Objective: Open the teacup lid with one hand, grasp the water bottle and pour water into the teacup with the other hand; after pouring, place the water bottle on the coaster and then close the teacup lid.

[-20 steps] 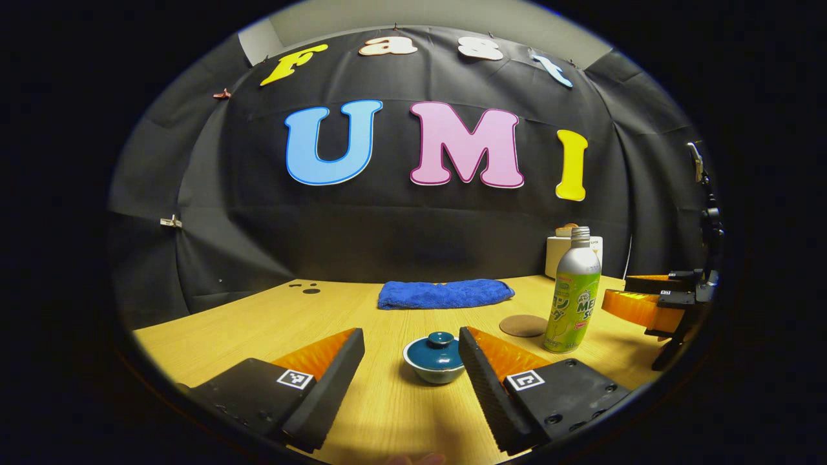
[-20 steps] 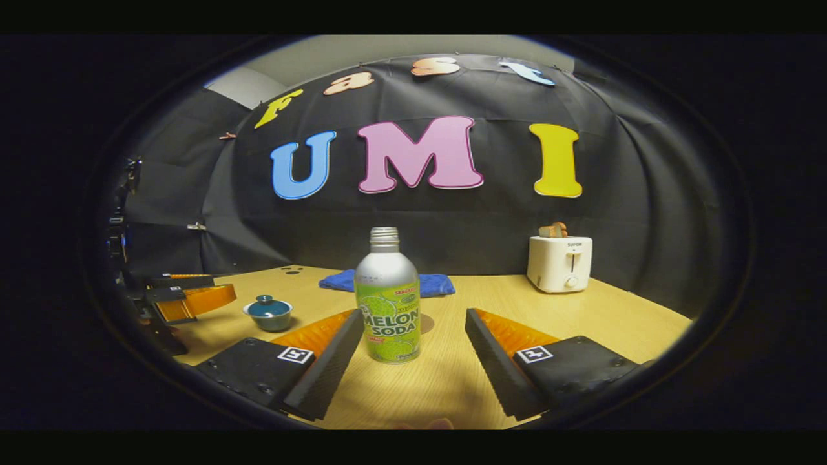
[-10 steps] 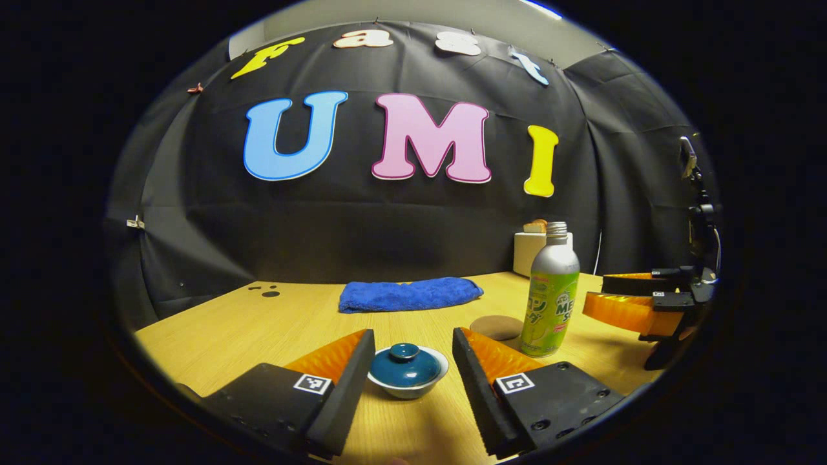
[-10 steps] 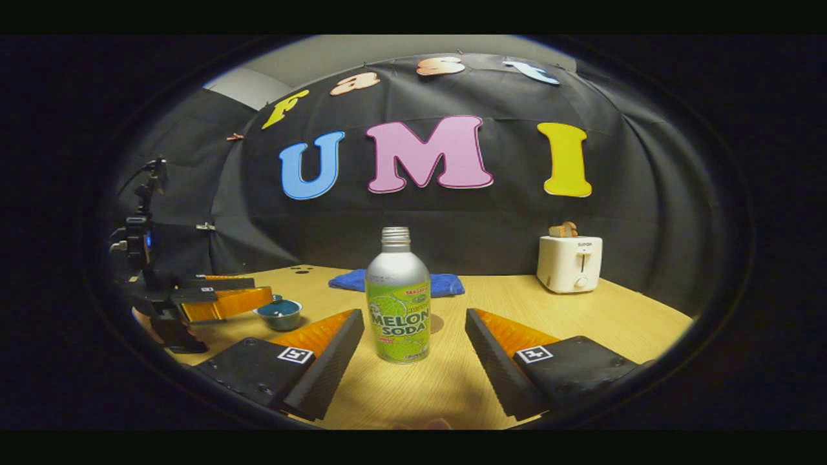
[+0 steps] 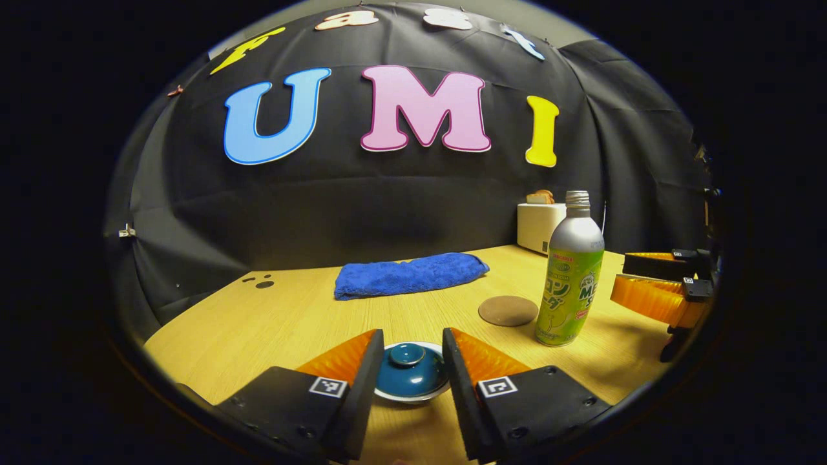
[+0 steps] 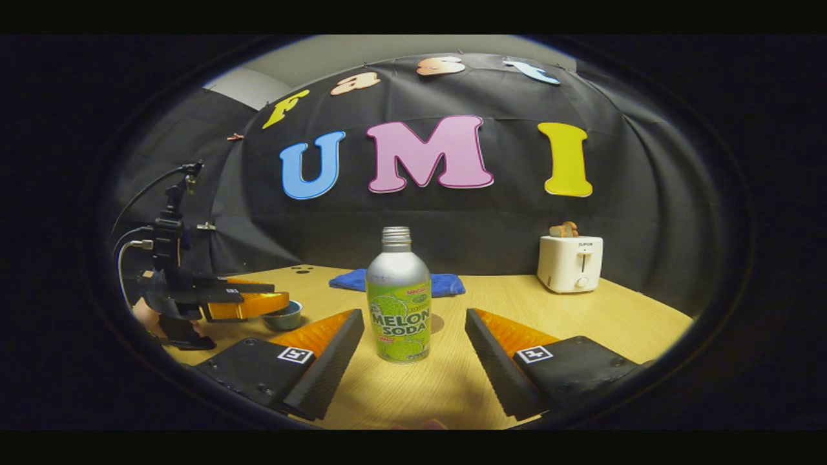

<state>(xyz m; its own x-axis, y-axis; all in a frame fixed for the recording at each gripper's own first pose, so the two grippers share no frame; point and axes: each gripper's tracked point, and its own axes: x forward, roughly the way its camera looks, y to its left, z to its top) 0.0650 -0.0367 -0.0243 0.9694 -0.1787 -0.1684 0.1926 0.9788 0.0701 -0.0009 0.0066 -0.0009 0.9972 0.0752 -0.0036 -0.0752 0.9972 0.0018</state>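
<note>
Step in hand: opening the teacup lid (image 5: 409,369), as I judged it; the lid was on the teacup (image 5: 411,382) and nothing was lifted yet.
Left gripper (image 5: 409,363): fingers apart, one on each side of the lid, low over the bench (image 5: 271,323); from where I stood I could not tell whether either finger touched the lid.
Lid: dark blue dome with a small knob on top, seated between the two fingers.
Next move, to my mind: bring the fingers together on the lid, level and centred, then lift straight up so the teacup stayed put.
Right gripper (image 6: 413,352): fingers apart, empty, with the water bottle (image 6: 398,303) standing upright just ahead of the gap and somewhat toward its left finger.
Water bottle: on the bench, uncapped at the neck as far as I could see, not yet grasped.
Coaster (image 5: 508,310): flat on the bench just beside the water bottle, on the teacup's side of it, bare.
Also on the bench: a folded blue cloth (image 5: 409,274) toward the back, and a white toaster (image 6: 570,263) at the far right, well apart from the work.
</note>
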